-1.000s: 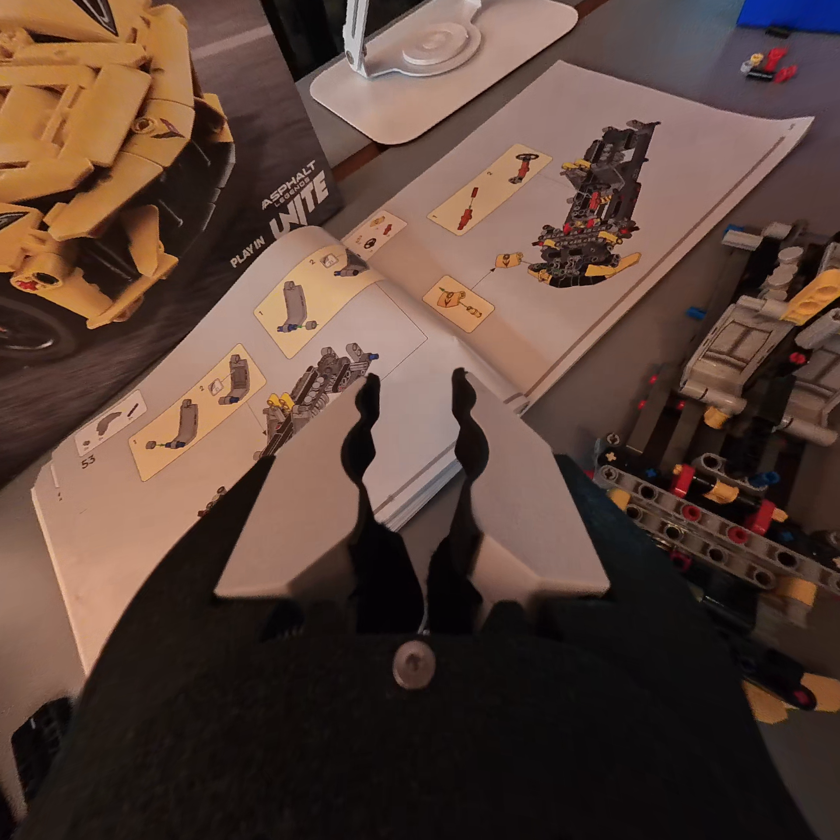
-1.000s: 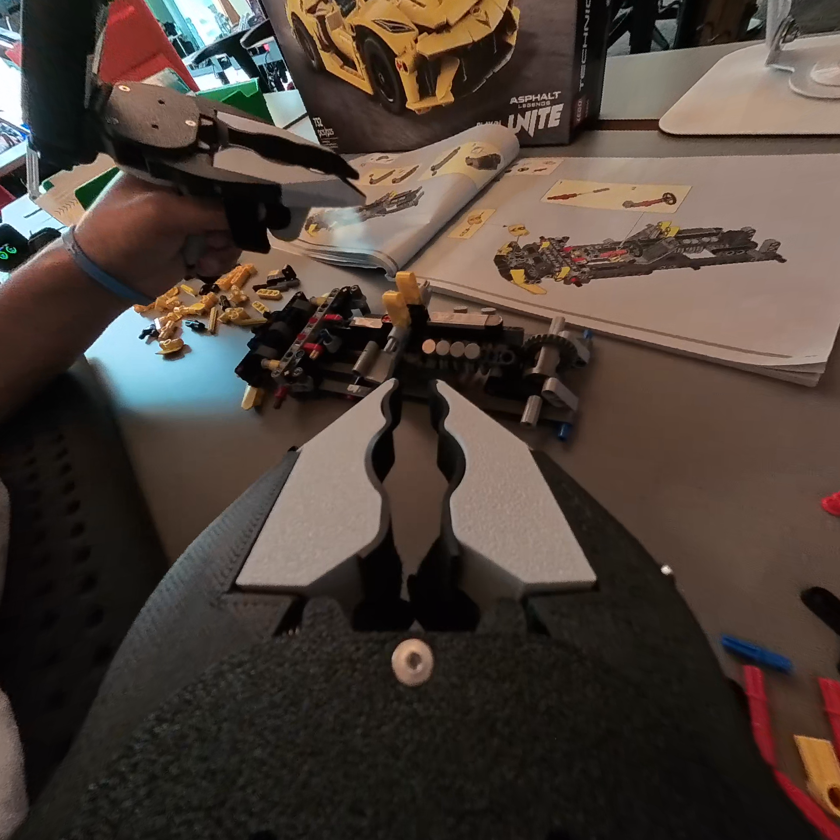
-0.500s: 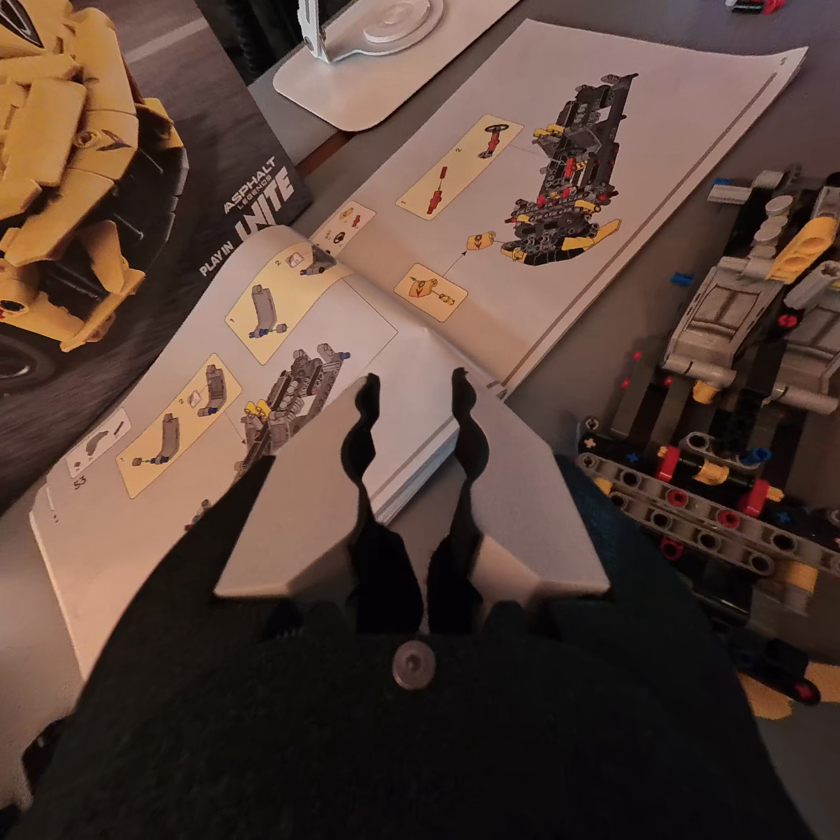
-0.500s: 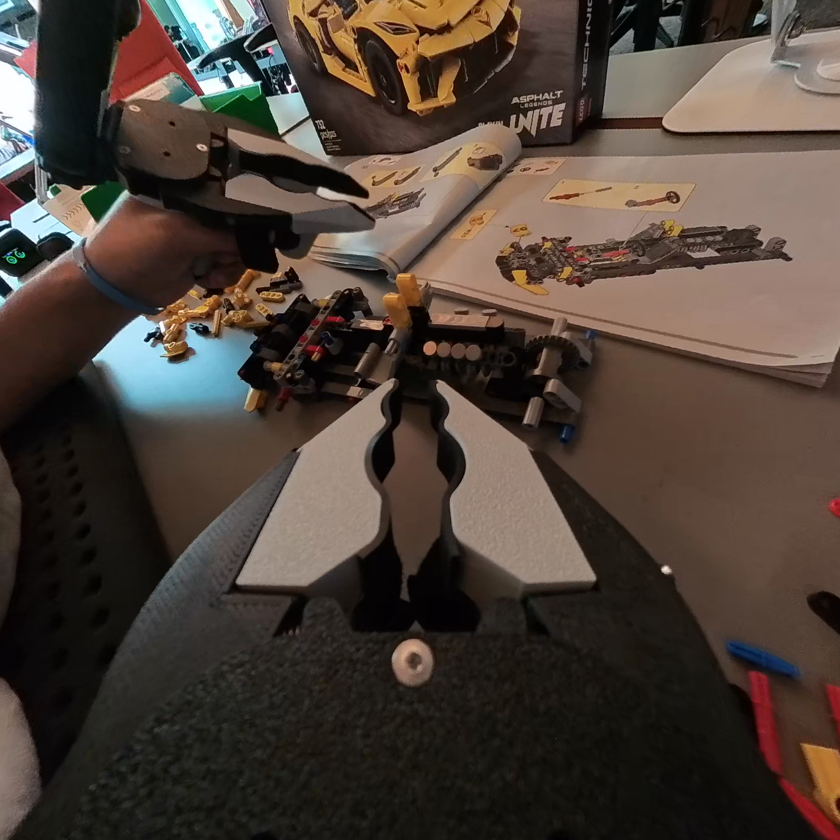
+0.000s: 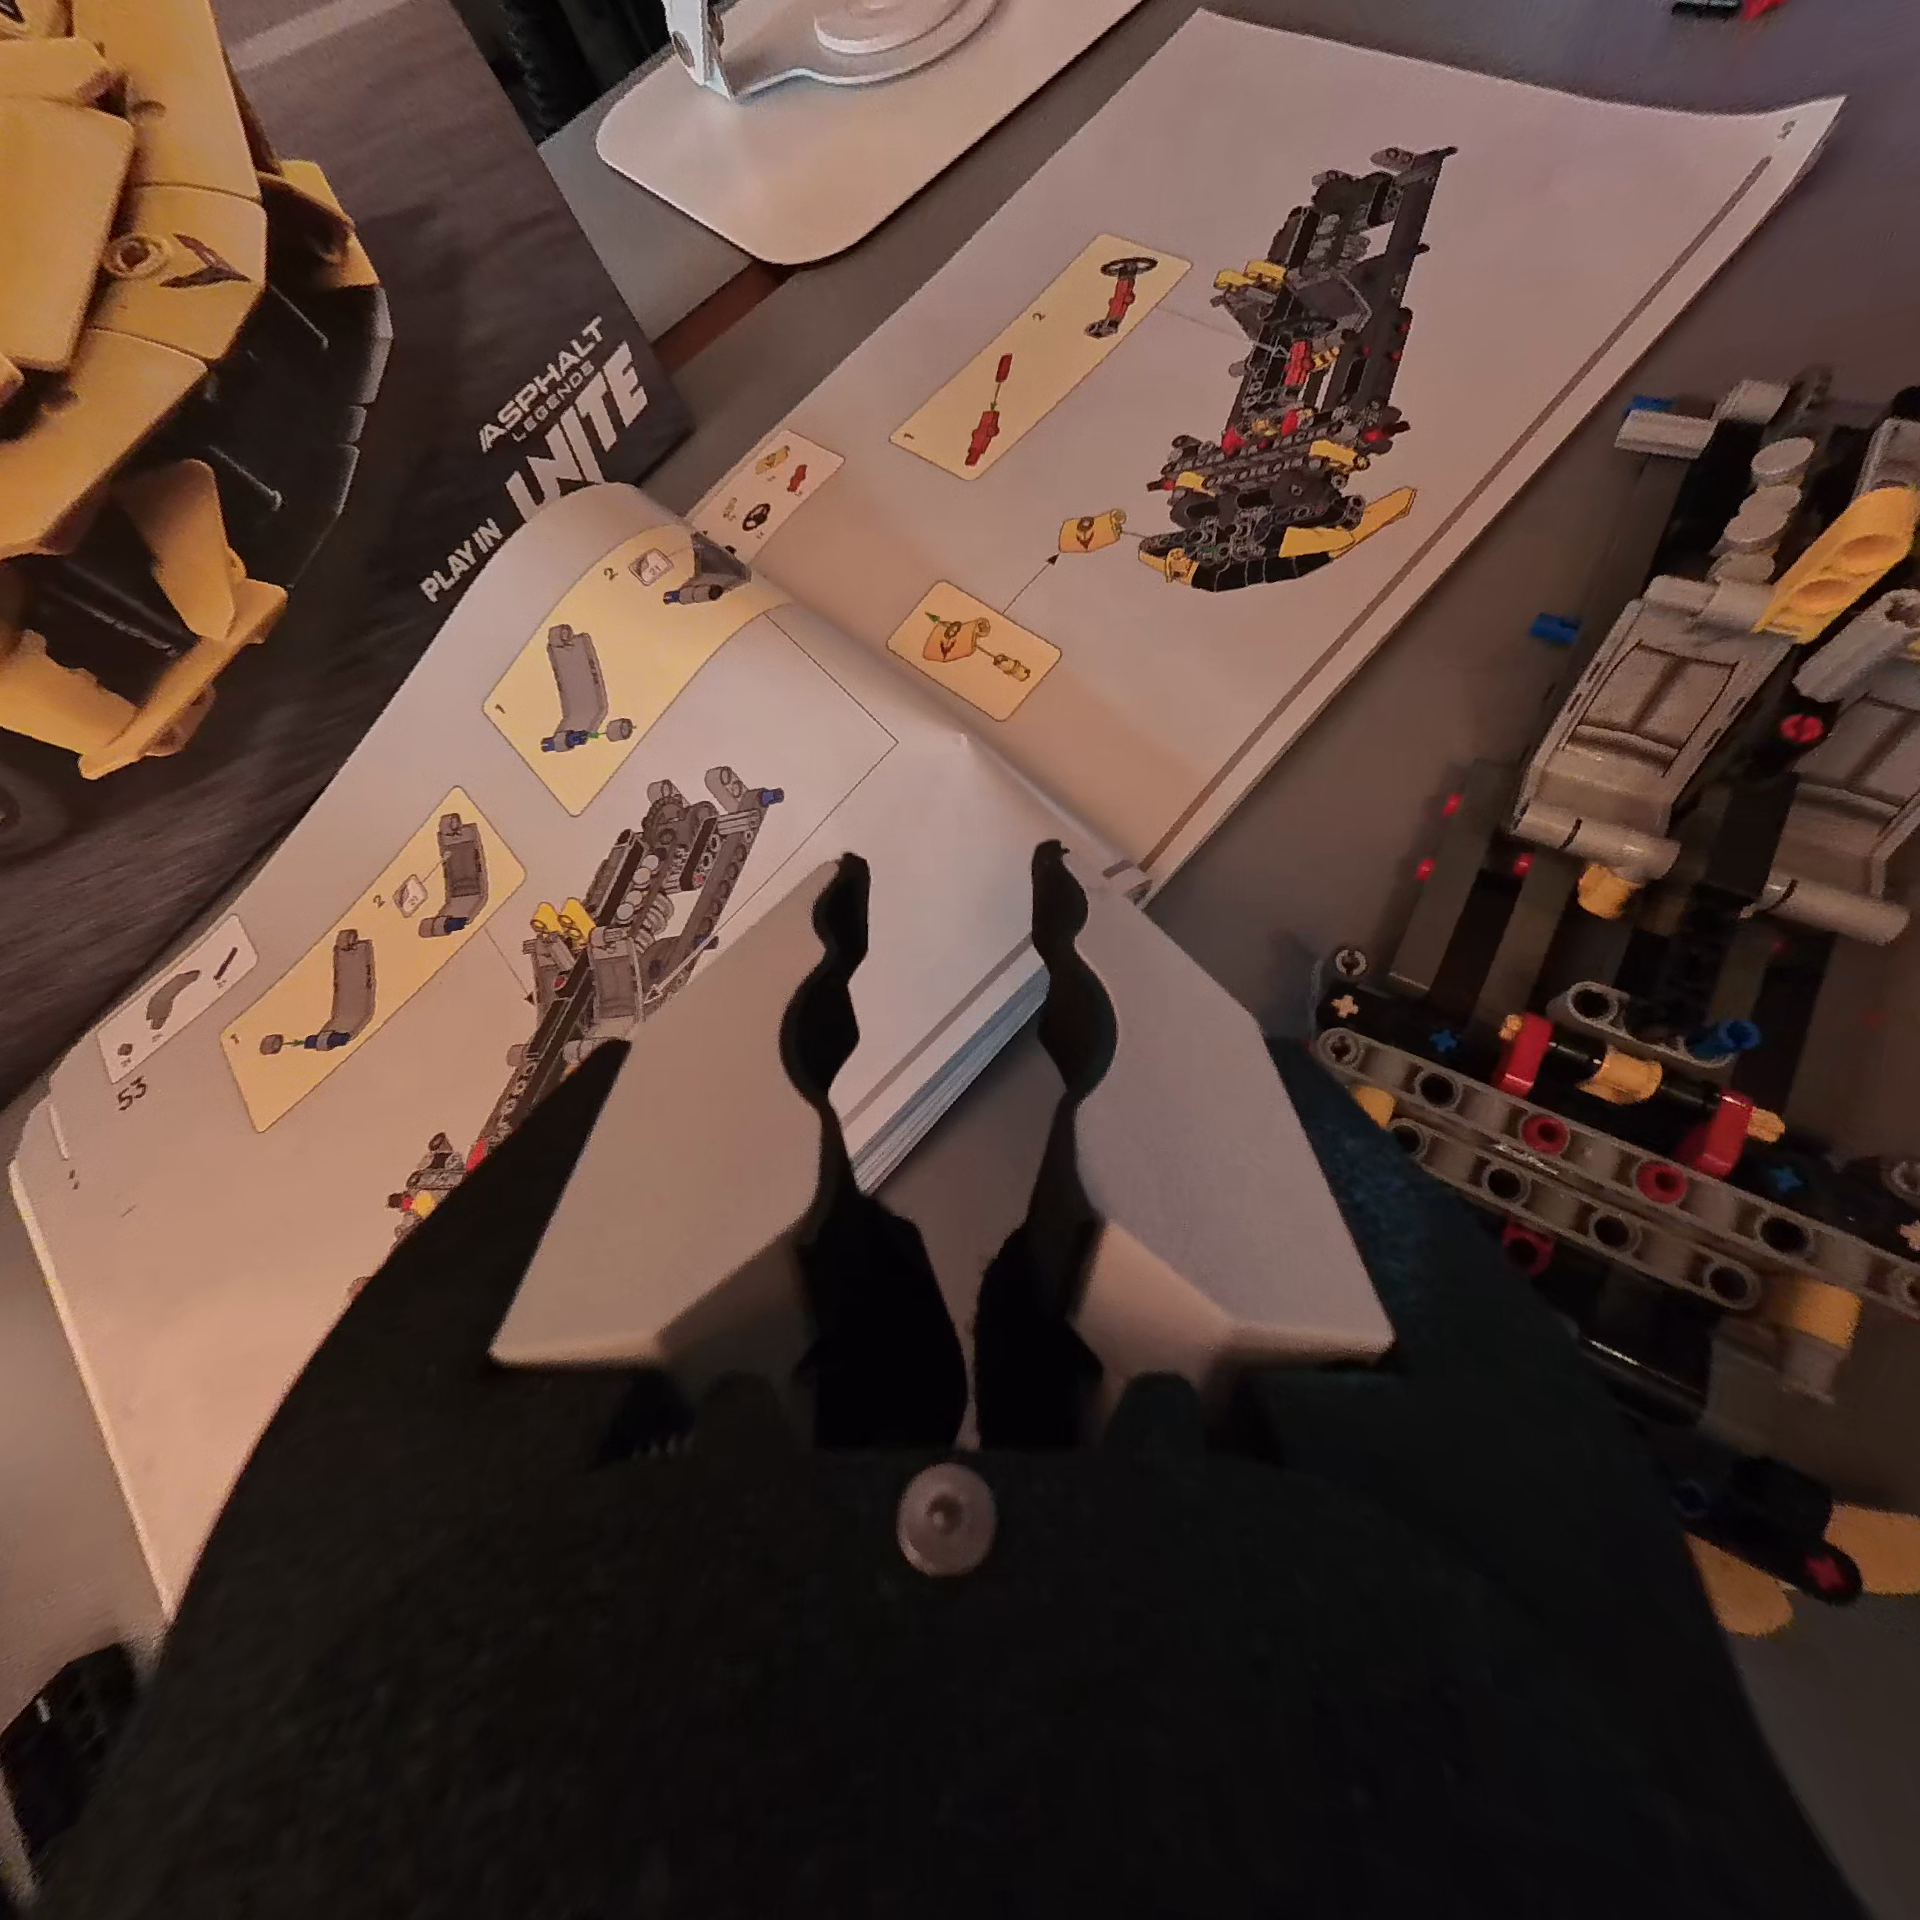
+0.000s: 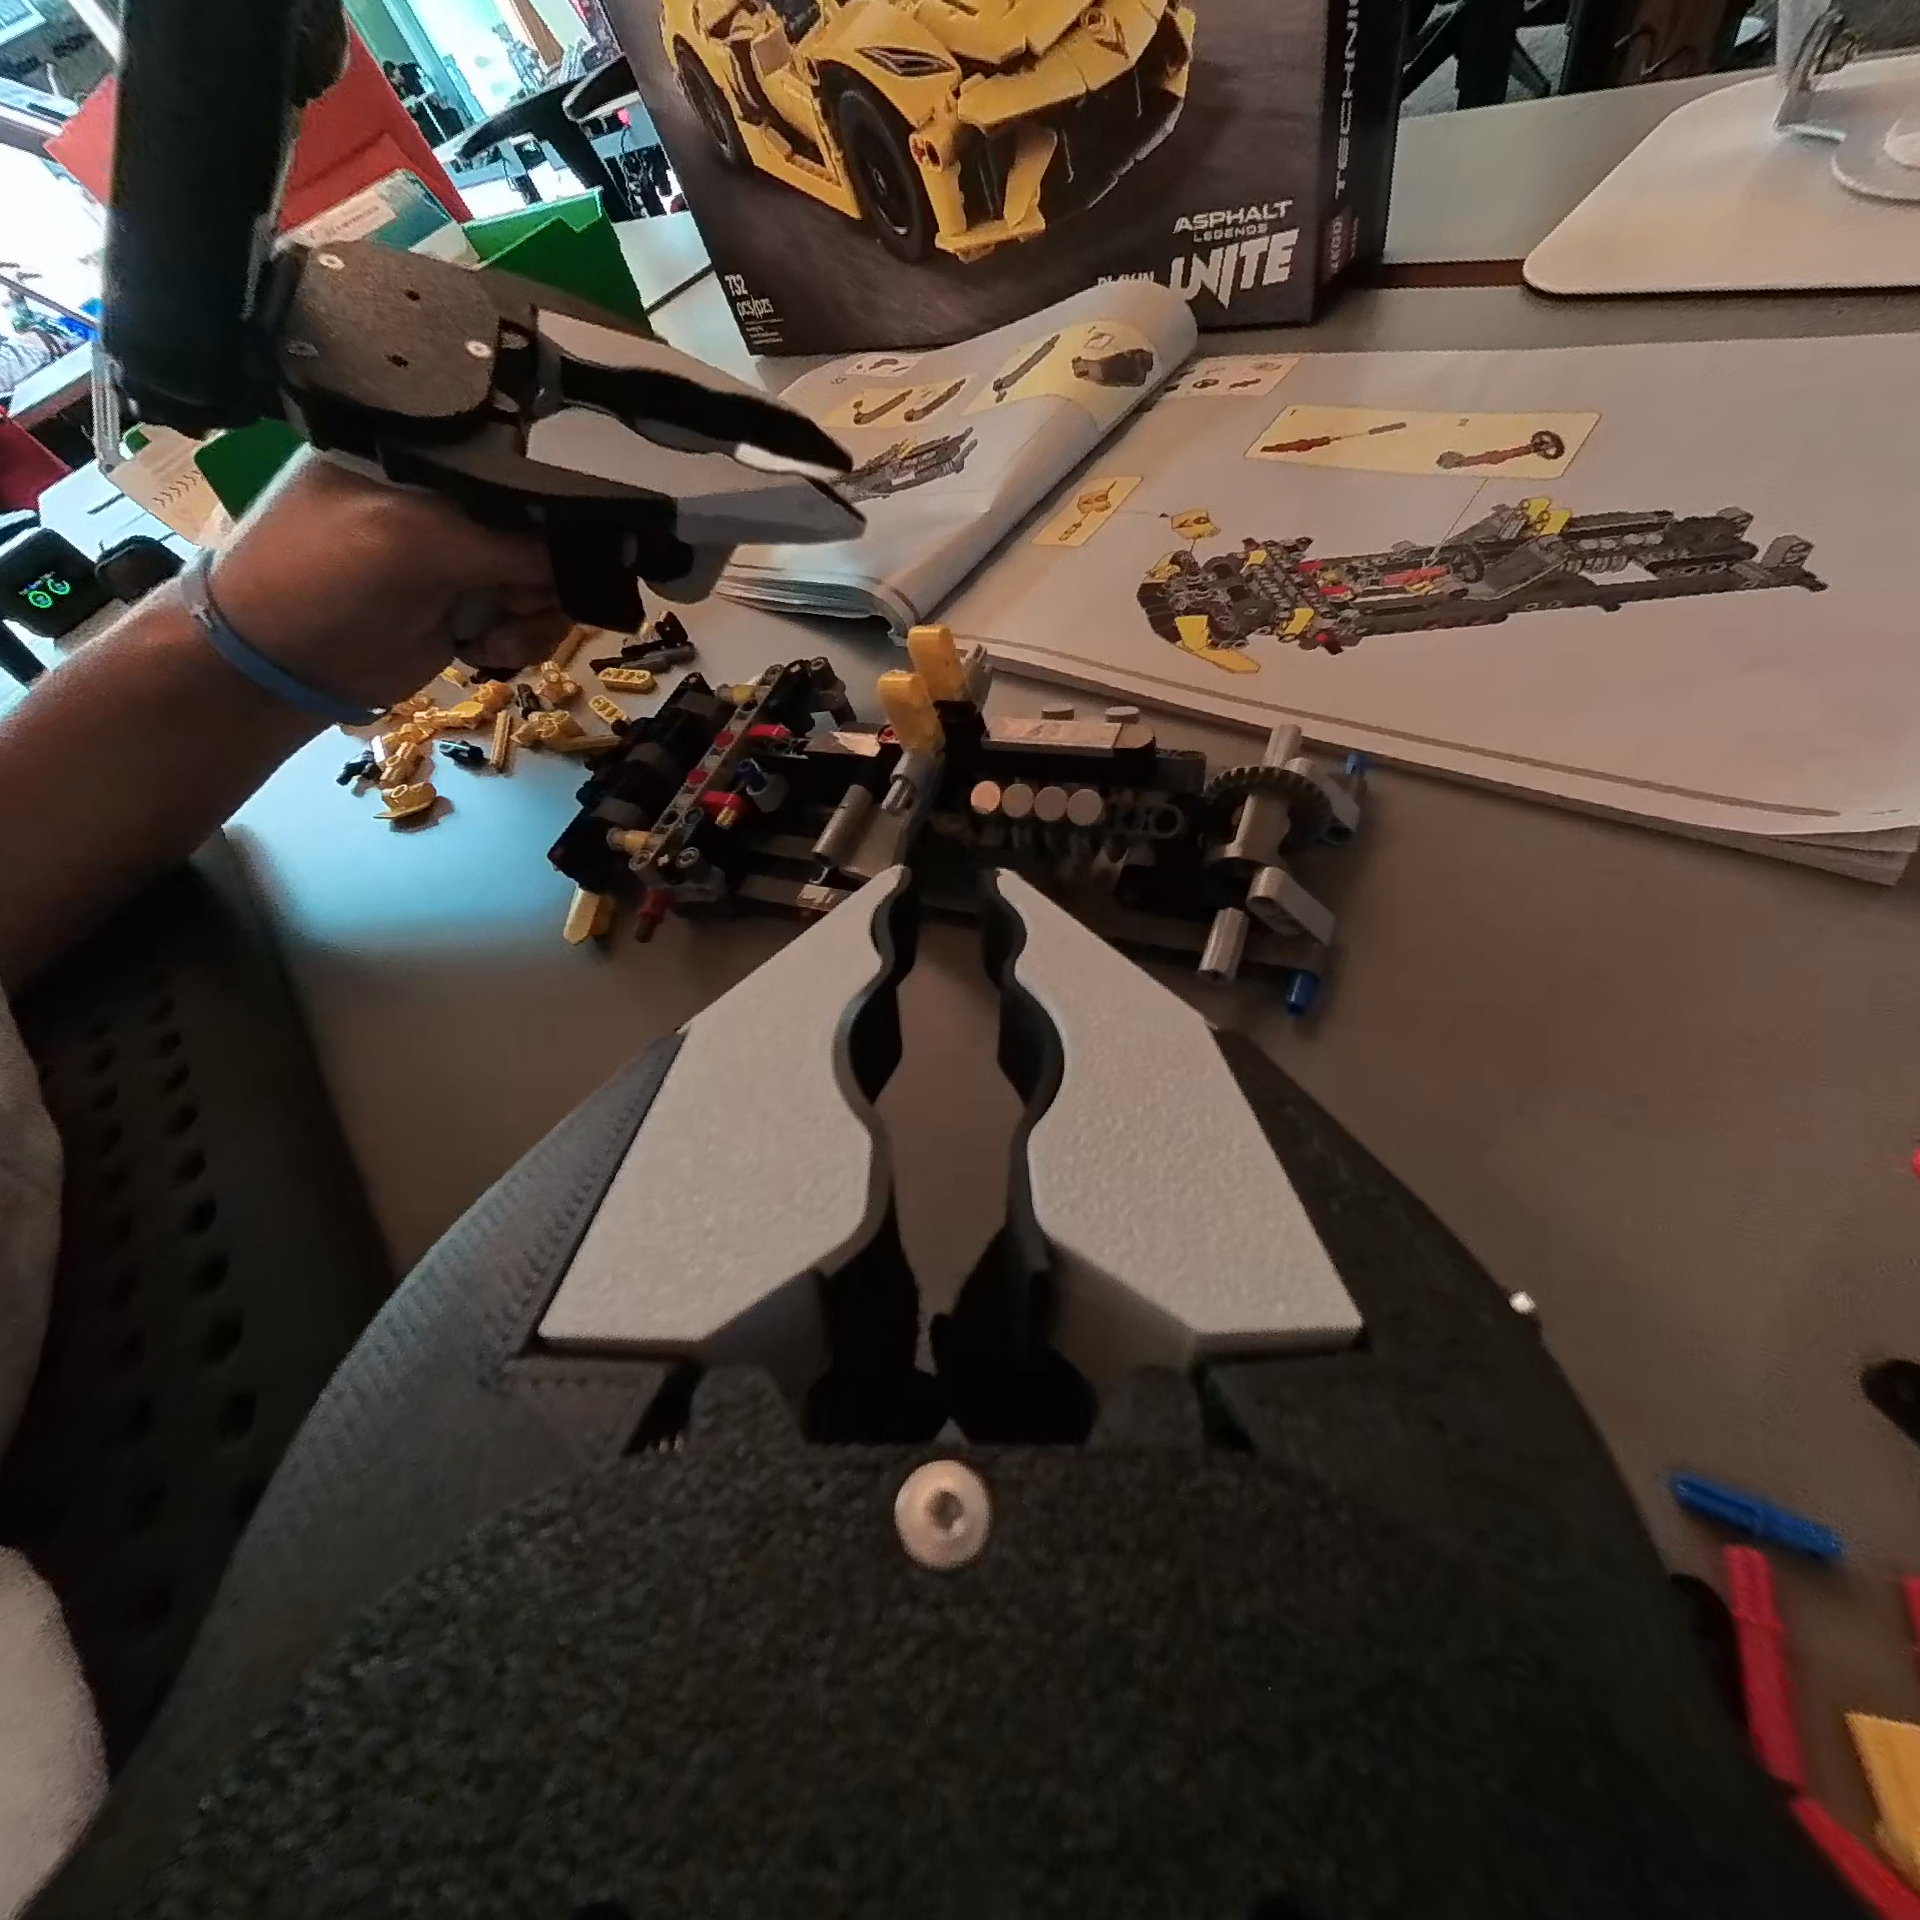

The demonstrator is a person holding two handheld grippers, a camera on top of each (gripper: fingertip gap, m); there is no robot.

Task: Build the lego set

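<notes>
A partly built car chassis of black, grey, red and yellow pieces lies on the grey table; it also shows at the right of the left wrist view. My left gripper is open and empty, held in the air over the open instruction booklet. It shows from the side in the right wrist view, above and left of the chassis. My right gripper is open and empty, just in front of the chassis's near side. A pile of small yellow and black pieces lies left of the chassis.
The set's box with a yellow car picture stands behind the booklet. A white monitor base sits at the back. Loose red, blue and yellow pieces lie at the near right. A dark chair is at the left. The tips of one gripper are about 20 centimeters away from the tips of the other.
My left gripper has shifted a little over the booklet and come nearer the chassis, staying open. My right gripper has barely moved.
</notes>
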